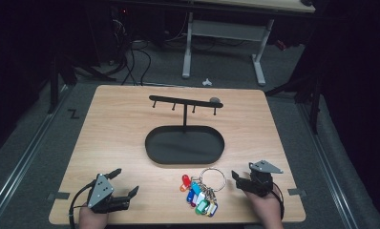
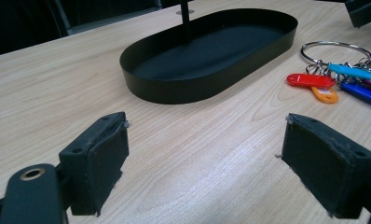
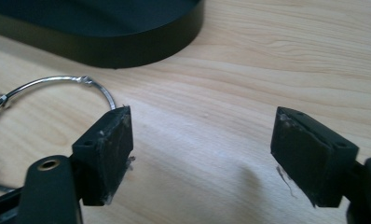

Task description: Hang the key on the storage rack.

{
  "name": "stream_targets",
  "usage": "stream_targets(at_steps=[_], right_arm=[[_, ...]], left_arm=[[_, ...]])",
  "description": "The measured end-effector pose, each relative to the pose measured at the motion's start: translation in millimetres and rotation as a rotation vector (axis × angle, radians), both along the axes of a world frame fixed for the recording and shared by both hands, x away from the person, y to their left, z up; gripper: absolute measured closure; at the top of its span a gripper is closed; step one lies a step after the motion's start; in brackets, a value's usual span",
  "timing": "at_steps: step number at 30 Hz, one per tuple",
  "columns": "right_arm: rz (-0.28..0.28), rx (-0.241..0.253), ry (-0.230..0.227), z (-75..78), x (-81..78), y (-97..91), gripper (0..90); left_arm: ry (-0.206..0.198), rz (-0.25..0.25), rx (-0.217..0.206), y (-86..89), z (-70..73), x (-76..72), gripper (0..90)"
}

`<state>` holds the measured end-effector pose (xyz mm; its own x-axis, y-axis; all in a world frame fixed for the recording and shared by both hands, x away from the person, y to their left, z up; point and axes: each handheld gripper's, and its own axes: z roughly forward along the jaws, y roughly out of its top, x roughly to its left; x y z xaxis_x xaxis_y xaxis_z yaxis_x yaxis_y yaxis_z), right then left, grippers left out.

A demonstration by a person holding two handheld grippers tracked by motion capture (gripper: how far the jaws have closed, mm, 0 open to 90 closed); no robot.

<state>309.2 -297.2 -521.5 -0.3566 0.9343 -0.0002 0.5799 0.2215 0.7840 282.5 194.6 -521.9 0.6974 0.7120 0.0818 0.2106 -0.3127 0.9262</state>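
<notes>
My right gripper's view cut off the key ring at its left edge — only part of the wire loop showed, just beside my left jaw. The ring with its coloured tags lay on the bench between my grippers. The black oval tray held only its stand post. Both the right and left gripper stood wide — holding nothing.

Key ring: cut off at left edge of right gripper view; far arc hidden behind a jaw.
Key tags: run off right edge of left gripper view; markings too small to read.
Tray: cropped by top edge in right gripper view.
Stand post: top cut off in left gripper view.
Grey object on hook bar: too small to identify.
</notes>
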Motion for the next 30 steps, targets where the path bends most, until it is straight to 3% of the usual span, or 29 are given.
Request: stream_targets(at_steps=[7, 11, 16, 22, 26, 27, 30], right_arm=[[0.051, -0.014, 0.017, 1.7, -1.5, 14.4, 24.9], [0.096, -0.069, -0.013, 4.3, -4.2, 26.3, 28.2], [0.128, -0.061, -0.002, 5.9, -3.6, 37.6, 29.6], [0.179, -0.07, 0.042, 12.3, 0.7, 47.8, 29.8], [0.22, -0.11, 0.062, 15.8, 4.9, 48.8, 32.3], [0.232, -0.133, 0.095, 15.4, 9.4, 48.3, 32.7], [0.256, -0.142, 0.146, 17.0, 14.0, 48.3, 36.3]], left_arm=[[-0.003, -0.002, -0.005, 0.4, 1.1, -0.4, 15.0], [-0.001, -0.005, -0.006, -0.3, 0.8, -0.2, 15.0], [-0.004, -0.01, -0.002, -1.1, 1.1, -0.9, 15.0], [-0.008, 0.0, -0.002, 0.4, 1.1, -1.8, 15.0], [-0.016, 0.003, -0.01, 2.2, 2.4, -1.5, 15.0], [-0.016, 0.005, -0.012, 2.0, 2.0, -1.1, 15.0], [-0.015, 0.0, -0.009, 1.7, 2.1, -1.4, 15.0]])
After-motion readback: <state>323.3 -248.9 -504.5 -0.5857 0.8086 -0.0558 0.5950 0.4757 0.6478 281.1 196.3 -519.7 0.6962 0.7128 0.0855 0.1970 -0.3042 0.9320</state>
